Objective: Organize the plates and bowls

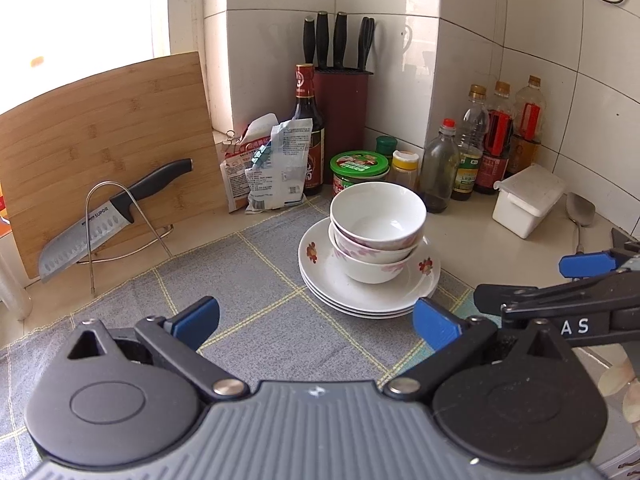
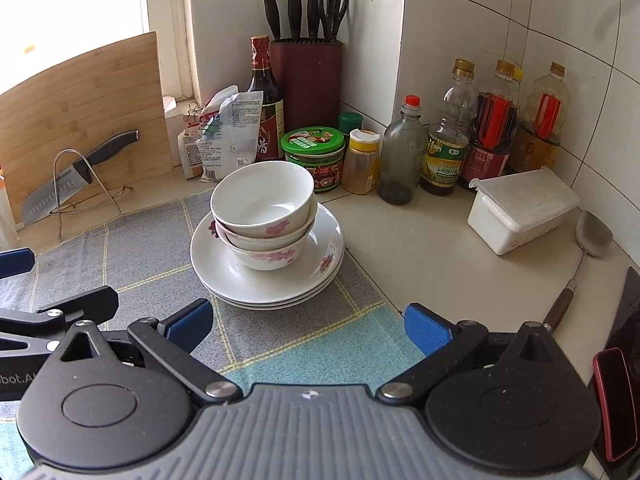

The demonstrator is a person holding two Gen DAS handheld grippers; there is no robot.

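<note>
My left gripper [image 1: 316,322] hangs above the grey checked cloth [image 1: 248,280] with its blue pads spread wide and nothing between them; my right gripper [image 2: 308,326] sits just beside it, equally spread and empty, over the same cloth where a pale blue square shows. Ahead of both, near the cloth's far edge, stand three white bowls [image 2: 264,216] with pink flowers, nested one inside another on a stack of three white plates [image 2: 240,276] with small flower prints. The bowls sit slightly toward the back of the top plate, the uppermost one a little tilted. Behind the stack are a green-lidded jar [image 2: 314,146], a dark sauce bottle [image 2: 264,104] and a red knife block [image 2: 308,80] in the tiled corner. A row of bottles [image 2: 480,132] and a white lidded box [image 2: 520,208] stand to the right, a bamboo cutting board [image 1: 108,140] with a knife [image 1: 108,220] on a wire rack to the left.
</note>
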